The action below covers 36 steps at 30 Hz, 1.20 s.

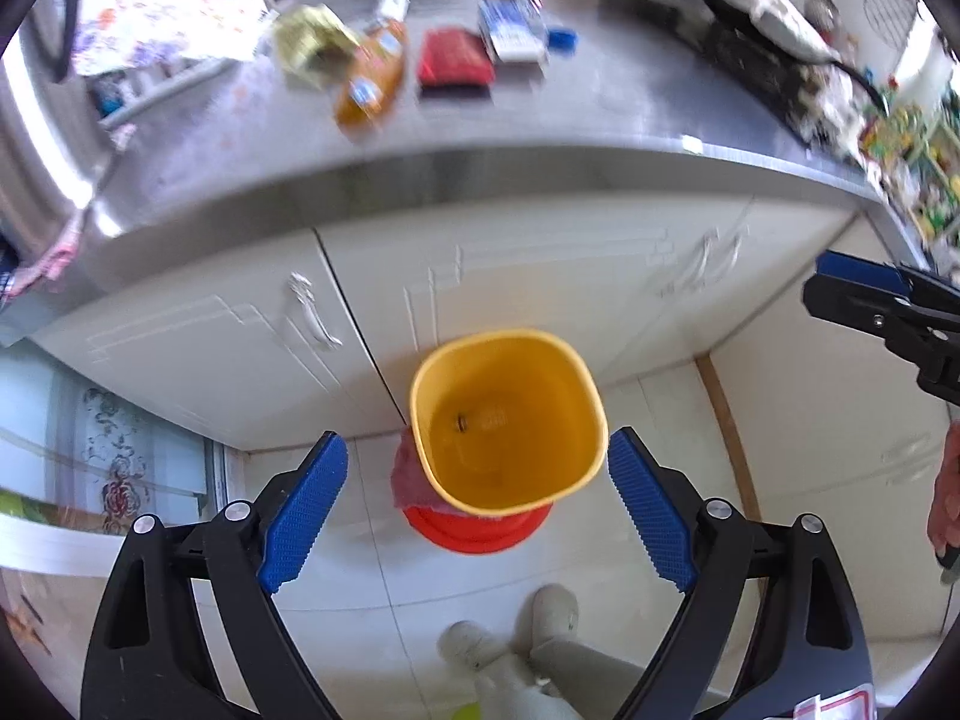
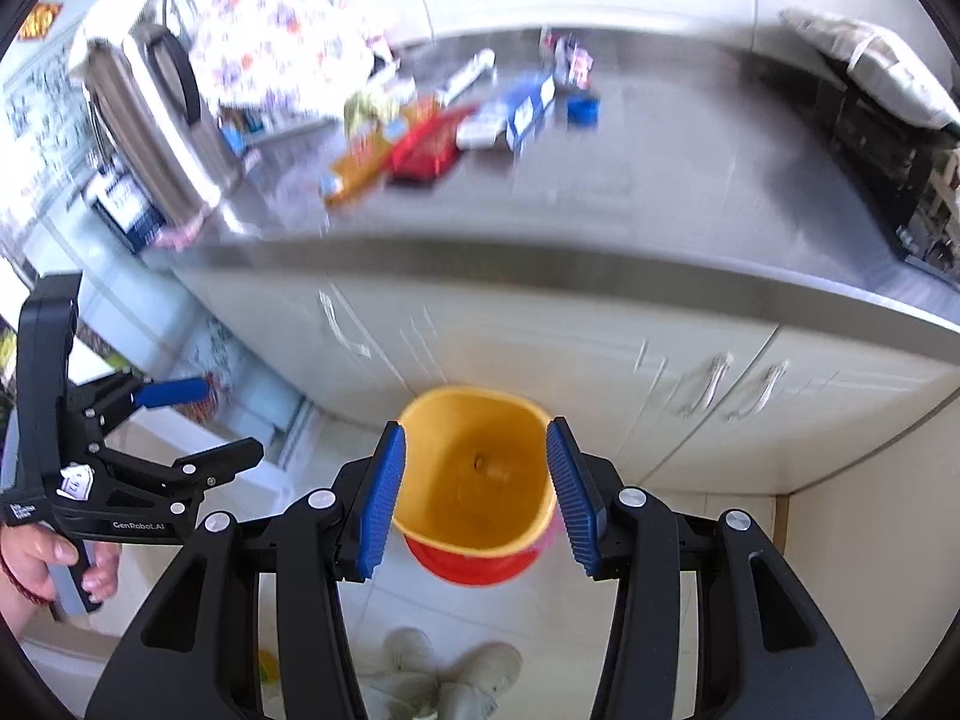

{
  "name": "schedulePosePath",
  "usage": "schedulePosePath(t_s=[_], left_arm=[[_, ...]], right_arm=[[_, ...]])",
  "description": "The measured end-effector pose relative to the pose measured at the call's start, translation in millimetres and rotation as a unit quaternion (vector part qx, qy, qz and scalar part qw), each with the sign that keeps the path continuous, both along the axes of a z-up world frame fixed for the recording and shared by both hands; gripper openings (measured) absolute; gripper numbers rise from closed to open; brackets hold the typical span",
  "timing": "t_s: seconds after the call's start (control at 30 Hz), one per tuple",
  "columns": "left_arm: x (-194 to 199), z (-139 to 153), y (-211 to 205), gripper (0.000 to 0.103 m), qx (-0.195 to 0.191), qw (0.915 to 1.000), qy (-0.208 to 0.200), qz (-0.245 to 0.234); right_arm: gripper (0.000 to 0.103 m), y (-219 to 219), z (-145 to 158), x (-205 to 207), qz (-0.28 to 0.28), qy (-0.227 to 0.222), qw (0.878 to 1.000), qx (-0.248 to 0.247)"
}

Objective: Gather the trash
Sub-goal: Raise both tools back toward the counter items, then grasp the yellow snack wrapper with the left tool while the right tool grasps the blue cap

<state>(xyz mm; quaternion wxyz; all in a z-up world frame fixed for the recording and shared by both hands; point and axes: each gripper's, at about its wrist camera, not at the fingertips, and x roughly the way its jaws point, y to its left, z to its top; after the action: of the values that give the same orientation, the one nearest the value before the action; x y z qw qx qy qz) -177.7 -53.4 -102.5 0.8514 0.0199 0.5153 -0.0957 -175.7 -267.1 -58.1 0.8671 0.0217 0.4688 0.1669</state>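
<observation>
Left claw [image 1: 477, 507] hangs wide, nothing between its blue pads; right claw [image 2: 474, 495] stands half open, empty too. Both look down into the yellow bin [image 1: 507, 420] on the floor by the cupboard doors [image 1: 240, 324]. Up on the steel counter [image 1: 600, 114] lies the trash: orange bottle [image 1: 372, 81], red packet [image 1: 453, 57], blue-and-white box [image 1: 510, 27].

One yellow bin [image 1: 510, 420], one orange bottle [image 1: 372, 84], one red packet [image 1: 454, 58], two shoes [image 1: 510, 630].
</observation>
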Motion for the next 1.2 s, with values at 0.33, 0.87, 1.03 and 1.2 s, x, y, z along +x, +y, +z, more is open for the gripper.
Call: schedulePosePath(t_s=[0.33,0.87,1.03,1.2], left_arm=[[51.8,36.6,14.6,0.089,-0.017,0.999,-0.04,0.015],[211.6,45.4,66.7,0.09,-0.045,0.9979,-0.045,0.011],[248.1,42.0,72.8,0.092,-0.043,0.9982,-0.04,0.015],[287.8,31.4,80.7,0.094,-0.037,0.9978,-0.031,0.045]], right_arm=[[0.05,-3.0,38.0,39.9,-0.033,-0.04,0.999,0.005],[0.051,3.3,26.7,172.6,-0.115,-0.032,0.993,0.002],[0.052,1.8,14.1,210.3,-0.126,-0.017,0.992,-0.004],[0.053,-4.1,0.7,246.0,-0.121,-0.005,0.993,-0.004]])
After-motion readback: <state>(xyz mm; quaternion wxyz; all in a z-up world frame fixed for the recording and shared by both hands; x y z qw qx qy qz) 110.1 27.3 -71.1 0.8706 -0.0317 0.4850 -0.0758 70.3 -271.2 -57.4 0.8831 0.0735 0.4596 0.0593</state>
